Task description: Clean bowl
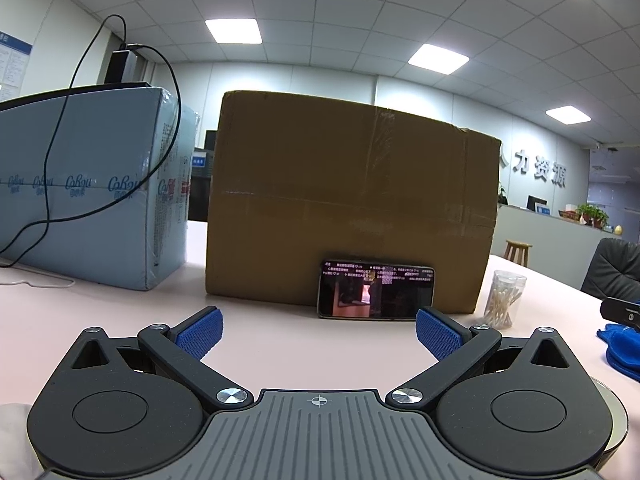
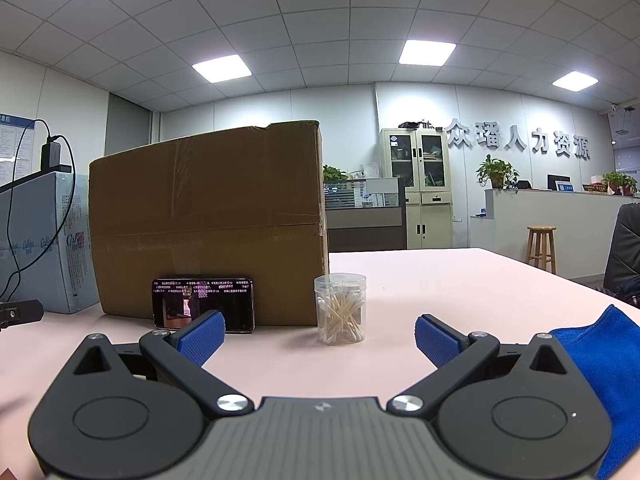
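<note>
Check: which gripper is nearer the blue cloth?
Right. The cloth lies right beside the right gripper, at its right finger. From the left gripper, the cloth sits farther off to its right.

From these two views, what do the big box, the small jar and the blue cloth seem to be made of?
Big box: brown corrugated cardboard, matte, clear tape glinting along its seams.
Small jar: clear plastic, probably; the cotton swabs show through its wall.
Blue cloth: soft fuzzy fabric, likely microfiber, with a matte nap and folds.
</note>
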Motion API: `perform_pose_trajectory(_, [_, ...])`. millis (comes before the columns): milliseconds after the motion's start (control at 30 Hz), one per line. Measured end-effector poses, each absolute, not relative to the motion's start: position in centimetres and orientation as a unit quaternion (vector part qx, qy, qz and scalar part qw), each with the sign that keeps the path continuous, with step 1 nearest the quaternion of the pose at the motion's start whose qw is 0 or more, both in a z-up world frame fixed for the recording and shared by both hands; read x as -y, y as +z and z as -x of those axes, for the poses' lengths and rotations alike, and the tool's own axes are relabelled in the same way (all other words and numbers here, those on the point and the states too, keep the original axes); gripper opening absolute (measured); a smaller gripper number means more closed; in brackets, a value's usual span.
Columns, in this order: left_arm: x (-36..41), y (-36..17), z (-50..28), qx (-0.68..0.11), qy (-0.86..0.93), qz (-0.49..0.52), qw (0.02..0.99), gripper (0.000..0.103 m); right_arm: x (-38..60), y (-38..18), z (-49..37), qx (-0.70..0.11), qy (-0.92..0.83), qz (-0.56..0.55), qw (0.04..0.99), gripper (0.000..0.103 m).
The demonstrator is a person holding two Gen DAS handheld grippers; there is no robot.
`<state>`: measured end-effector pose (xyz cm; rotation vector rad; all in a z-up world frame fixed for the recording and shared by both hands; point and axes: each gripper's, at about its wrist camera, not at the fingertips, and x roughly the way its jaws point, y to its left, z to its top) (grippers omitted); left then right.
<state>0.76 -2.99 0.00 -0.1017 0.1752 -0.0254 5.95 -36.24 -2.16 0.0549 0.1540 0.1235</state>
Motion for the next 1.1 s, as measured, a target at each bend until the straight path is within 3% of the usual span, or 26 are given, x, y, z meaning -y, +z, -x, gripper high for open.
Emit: perform_pose_trajectory(1100, [3.09, 0.00, -0.62, -0.086, -0.015, 0.048, 0.995, 0.103, 36.12, -2.14, -6.24, -0.079, 0.062, -0.027, 0.995, 0.103])
